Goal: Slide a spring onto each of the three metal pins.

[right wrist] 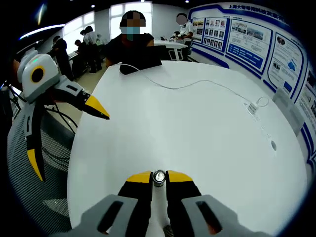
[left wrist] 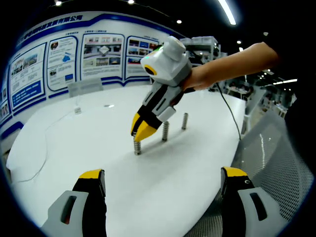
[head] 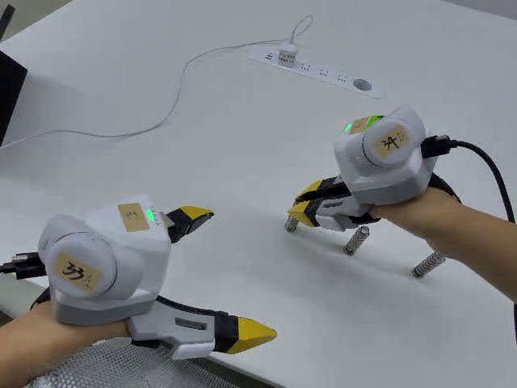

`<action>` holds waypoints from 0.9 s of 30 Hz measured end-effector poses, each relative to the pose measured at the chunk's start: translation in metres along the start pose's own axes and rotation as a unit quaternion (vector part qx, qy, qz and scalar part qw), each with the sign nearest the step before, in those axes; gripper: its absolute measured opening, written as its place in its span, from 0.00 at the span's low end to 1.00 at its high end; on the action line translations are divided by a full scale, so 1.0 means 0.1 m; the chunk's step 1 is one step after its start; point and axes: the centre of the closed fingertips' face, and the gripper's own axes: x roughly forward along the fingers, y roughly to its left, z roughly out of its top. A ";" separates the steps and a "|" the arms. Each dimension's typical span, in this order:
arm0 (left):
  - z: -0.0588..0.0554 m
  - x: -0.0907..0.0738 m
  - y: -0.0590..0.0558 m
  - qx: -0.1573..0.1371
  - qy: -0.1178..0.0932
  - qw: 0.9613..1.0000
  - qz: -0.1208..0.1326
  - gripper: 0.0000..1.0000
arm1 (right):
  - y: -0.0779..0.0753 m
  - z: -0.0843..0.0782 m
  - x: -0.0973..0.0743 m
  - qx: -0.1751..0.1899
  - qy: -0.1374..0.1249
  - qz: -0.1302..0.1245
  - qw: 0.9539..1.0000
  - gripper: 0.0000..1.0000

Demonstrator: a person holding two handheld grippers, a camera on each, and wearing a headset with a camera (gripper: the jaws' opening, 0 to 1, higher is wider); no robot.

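The white table [head: 242, 145] is lit brightly and evenly from above, and only a soft, faint shadow is cast under the right gripper [head: 302, 205]. Ceiling light strips [left wrist: 228, 11] are rendered as glaring streaks, and a window [right wrist: 120, 10] is blown out. The wall panels [left wrist: 64, 54] are bent by fisheye distortion toward the edges. The head view is rendered sharp.

The place reads as a company showroom or demonstration lab. Blue-framed display boards [left wrist: 74, 57] with printed text and pictures cover the wall, and strip lights [left wrist: 226, 11] run across a dark ceiling. A large white worktop [head: 242, 153] carries a power strip [head: 317, 69] with a cable [head: 174, 97] plugged in. Several people [right wrist: 91, 42] stand among other tables beyond it. A grey mesh chair [left wrist: 276, 148] sits at its edge.
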 end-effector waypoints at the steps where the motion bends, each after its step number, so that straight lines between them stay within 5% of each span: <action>1: 0.00 0.00 0.00 0.000 0.001 1.000 -0.001 0.99 | 0.00 0.00 0.00 0.001 0.000 0.000 1.000 0.11; 27: -0.03 0.02 -0.02 0.006 0.010 1.000 -0.004 0.99 | 0.03 -0.05 0.04 -0.004 0.003 0.007 1.000 0.12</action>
